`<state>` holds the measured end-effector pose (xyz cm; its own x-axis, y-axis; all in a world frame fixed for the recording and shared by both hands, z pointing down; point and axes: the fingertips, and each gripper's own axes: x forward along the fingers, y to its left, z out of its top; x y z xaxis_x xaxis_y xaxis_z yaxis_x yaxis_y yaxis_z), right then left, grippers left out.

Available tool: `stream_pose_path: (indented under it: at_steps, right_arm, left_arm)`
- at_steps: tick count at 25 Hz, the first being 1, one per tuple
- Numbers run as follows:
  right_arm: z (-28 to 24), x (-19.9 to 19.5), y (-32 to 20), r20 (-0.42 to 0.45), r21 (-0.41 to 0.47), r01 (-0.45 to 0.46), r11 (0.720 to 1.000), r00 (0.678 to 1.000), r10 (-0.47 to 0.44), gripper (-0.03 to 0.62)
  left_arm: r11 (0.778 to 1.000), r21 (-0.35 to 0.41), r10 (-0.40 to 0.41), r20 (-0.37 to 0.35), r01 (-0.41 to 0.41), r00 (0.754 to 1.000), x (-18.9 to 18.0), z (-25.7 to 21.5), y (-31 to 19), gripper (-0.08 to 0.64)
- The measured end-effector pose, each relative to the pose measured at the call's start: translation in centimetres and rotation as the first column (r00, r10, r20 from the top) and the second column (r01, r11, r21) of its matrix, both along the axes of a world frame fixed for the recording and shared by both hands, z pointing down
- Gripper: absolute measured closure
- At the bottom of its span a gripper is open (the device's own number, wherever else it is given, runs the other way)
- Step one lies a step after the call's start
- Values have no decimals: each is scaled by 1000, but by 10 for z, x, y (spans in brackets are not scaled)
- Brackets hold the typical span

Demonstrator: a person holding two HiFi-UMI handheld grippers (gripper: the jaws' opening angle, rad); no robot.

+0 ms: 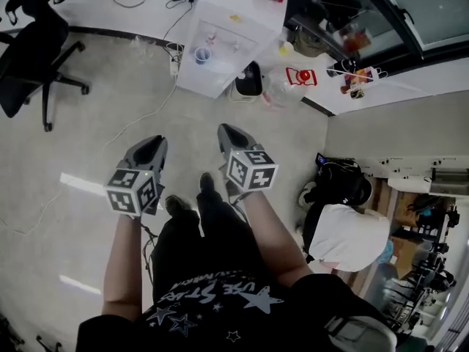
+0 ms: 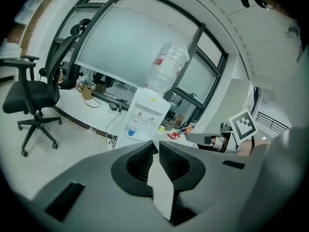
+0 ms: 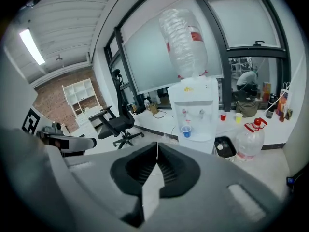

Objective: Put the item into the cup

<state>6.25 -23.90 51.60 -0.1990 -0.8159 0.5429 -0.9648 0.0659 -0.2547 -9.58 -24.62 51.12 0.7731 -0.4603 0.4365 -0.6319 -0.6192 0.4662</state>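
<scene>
A blue cup (image 1: 202,54) (image 2: 132,129) (image 3: 186,130) stands on the tray of a white water dispenser (image 1: 229,28) (image 2: 147,111) (image 3: 195,103) ahead of me. I see no loose item to go with it. My left gripper (image 1: 153,141) (image 2: 155,144) hangs over the floor well short of the dispenser, jaws shut with nothing between them. My right gripper (image 1: 228,131) (image 3: 157,145) is beside it at about the same height, also shut and empty. Each gripper shows at the edge of the other's view.
A black office chair (image 1: 33,53) (image 2: 31,98) (image 3: 117,122) stands to the left. By the dispenser are a black bin (image 1: 250,79) (image 3: 223,147) and a clear water jug (image 1: 284,85) (image 3: 249,140). A red cup (image 3: 222,116) and a yellow cup (image 3: 238,117) sit behind. A person in white (image 1: 348,235) sits at right.
</scene>
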Motion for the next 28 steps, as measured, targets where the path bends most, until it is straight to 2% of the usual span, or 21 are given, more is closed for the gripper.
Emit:
stream_pose_path:
  at_steps: [10, 17, 28]
  right_arm:
    - [-47, -21, 26, 29, 58, 122, 991, 992, -123, 592]
    - [-55, 7, 80, 94, 75, 173, 982, 979, -179, 592]
    - [-66, 49, 163, 79, 112, 229, 967, 968, -238, 592]
  left_arm:
    - [999, 10, -44, 7, 44, 999, -5, -29, 44, 515]
    - [998, 27, -57, 36, 56, 998, 37, -39, 97, 515]
    - [994, 78, -80, 25, 78, 996, 92, -58, 183, 515]
